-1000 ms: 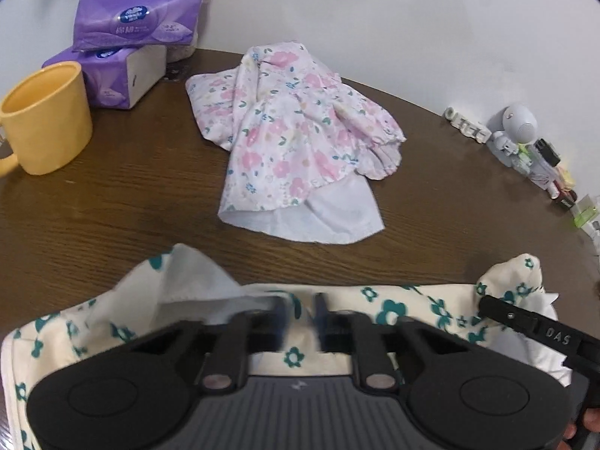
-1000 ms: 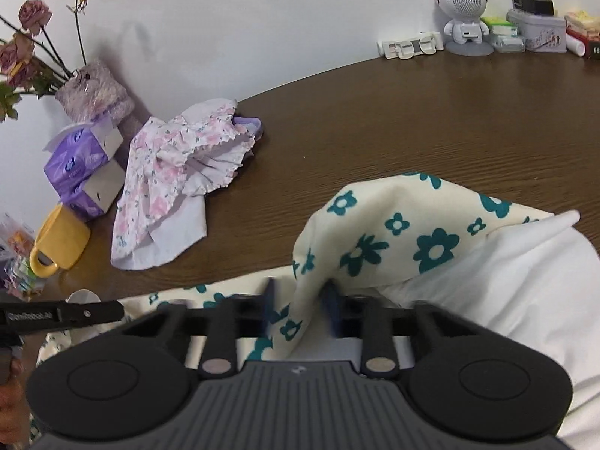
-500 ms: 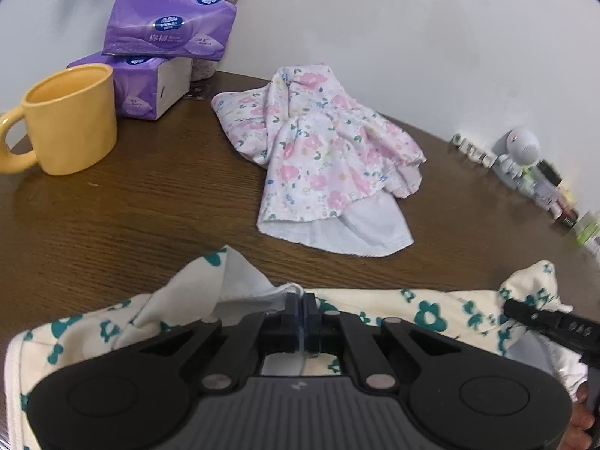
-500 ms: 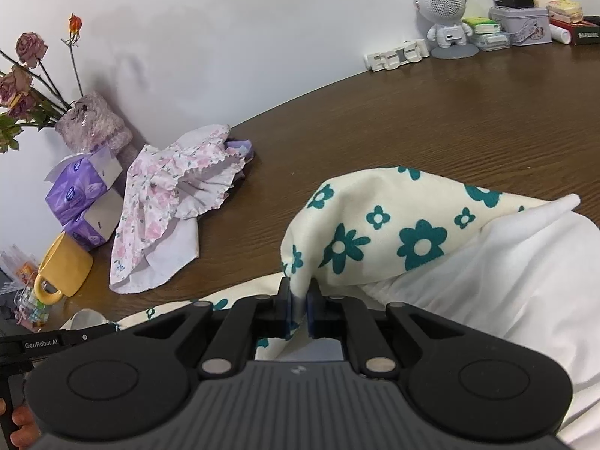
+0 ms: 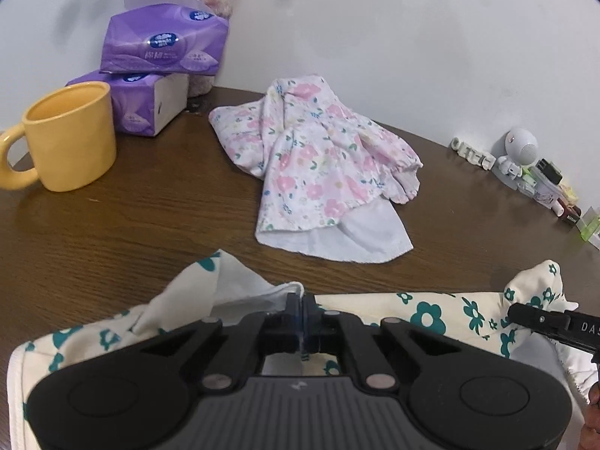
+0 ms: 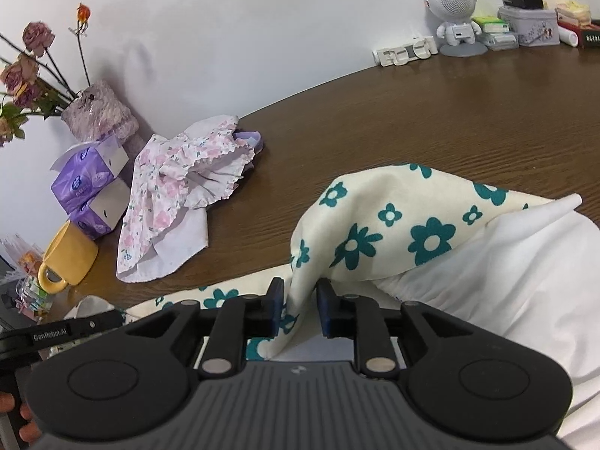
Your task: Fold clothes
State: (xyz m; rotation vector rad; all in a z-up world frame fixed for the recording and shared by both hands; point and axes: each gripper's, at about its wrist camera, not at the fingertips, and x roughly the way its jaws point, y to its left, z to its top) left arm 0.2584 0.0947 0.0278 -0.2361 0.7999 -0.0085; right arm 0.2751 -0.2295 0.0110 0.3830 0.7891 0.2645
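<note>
The cream garment with teal flowers (image 6: 393, 225) lies bunched at the near edge of the brown table (image 6: 450, 120). The right gripper (image 6: 299, 305) has just been opening; a fold hangs between its parted jaws, probably being released. The left gripper (image 5: 302, 309) is clamped on the cloth's edge. Farther off lie a pink floral garment (image 5: 318, 172), a yellow mug (image 5: 71, 138) and tissue packs (image 5: 161, 60), none obstructing.

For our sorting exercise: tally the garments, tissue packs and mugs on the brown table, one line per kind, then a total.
Garments: 2, green-flowered and pink-flowered
Tissue packs: 2, upper and lower
Mugs: 1, yellow
Total: 5
</note>
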